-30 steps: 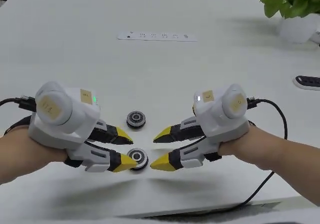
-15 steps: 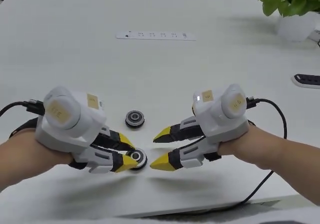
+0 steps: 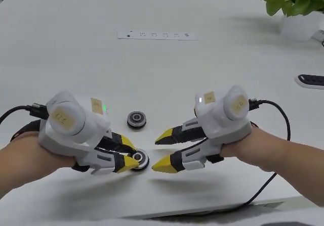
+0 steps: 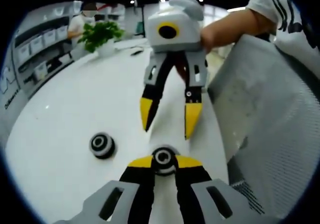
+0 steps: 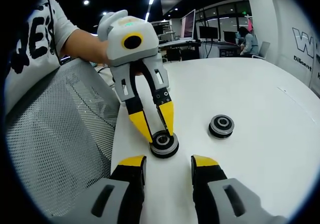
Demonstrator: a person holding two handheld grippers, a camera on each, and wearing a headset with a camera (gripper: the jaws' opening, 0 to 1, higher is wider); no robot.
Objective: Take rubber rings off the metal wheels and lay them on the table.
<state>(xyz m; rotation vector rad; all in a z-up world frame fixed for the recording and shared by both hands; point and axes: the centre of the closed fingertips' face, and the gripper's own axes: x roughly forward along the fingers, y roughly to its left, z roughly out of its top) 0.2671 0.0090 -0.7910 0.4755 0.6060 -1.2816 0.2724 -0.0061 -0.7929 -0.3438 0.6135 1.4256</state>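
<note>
**Left claw clamps the near wheel: watch for a slip**

Your left claw has slid forward and tipped down since a second ago. Its yellow tips are now clamped on the near wheel, which sits on the tabletop near the front edge. Your right claw has hardly stirred. Its jaws stand apart, just beside that wheel and not touching it. The far wheel lies apart, farther back.

The first risk is that the left tips seem to bear on the rubber ring itself, though the fisheye view is too coarse to be sure. If so, they pin the very ring you mean to peel. The second is that a sideways tug from the right could squirt the round wheel out of the pinch and roll it off the edge.
</note>
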